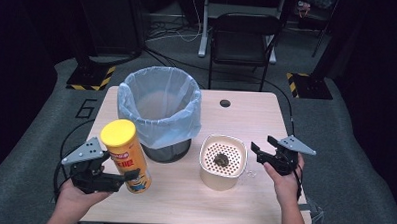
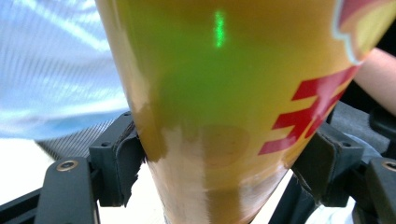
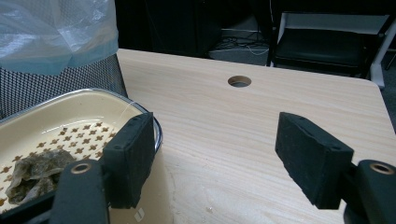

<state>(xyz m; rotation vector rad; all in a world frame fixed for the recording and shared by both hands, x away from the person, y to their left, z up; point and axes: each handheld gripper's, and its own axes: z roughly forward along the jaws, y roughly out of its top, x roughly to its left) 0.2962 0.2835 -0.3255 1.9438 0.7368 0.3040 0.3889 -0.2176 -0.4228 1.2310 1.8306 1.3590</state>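
Observation:
A tall yellow chip can [image 1: 126, 154] with a yellow lid stands tilted at the table's front left, and my left gripper [image 1: 115, 179] is shut on its lower body. In the left gripper view the can [image 2: 224, 107] sits squeezed between both black pads [image 2: 119, 163]. A cream strainer bowl [image 1: 223, 162] with a perforated insert holds a dark soggy clump [image 1: 220, 160]. My right gripper [image 1: 263, 147] is open just right of the bowl, apart from it. In the right gripper view the bowl's rim [image 3: 140, 109] lies at the left jaw, with the clump [image 3: 35, 172] inside.
A black mesh waste bin with a pale blue liner [image 1: 159, 110] stands behind the can and bowl, its mouth open upward. The wooden table [image 1: 246, 118] has a cable hole [image 1: 225, 103] at the back. A black folding chair [image 1: 241, 41] stands beyond the table.

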